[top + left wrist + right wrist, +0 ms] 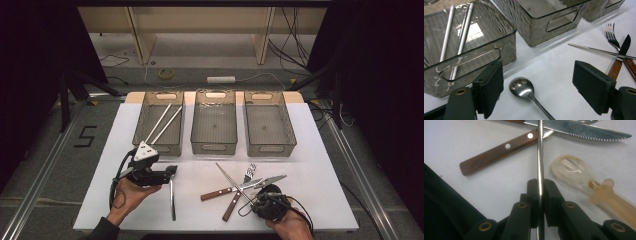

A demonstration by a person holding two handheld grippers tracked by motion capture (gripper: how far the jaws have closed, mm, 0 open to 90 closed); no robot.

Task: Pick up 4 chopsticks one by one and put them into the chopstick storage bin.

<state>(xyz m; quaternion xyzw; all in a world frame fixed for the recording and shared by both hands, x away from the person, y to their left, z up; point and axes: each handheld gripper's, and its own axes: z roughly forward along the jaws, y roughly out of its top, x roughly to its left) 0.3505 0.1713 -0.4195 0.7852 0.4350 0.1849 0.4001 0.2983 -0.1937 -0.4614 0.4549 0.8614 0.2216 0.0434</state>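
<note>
Right gripper (539,192) clenched on a steel chopstick (540,157) near one end, over the cutlery pile; thin, stiff, slick, so it may pivot; grip nearer mid-length; left gripper (537,85) released above the spoon (522,88).

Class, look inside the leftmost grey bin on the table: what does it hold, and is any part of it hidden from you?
The leftmost bin holds two chopsticks, one white and one metal, leaning lengthwise. In the high view the left gripper covers the bin's near corner, so that spot cannot be checked.

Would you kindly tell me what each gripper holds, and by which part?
The right gripper pinches a metal chopstick near one end; the left gripper holds nothing.
</note>
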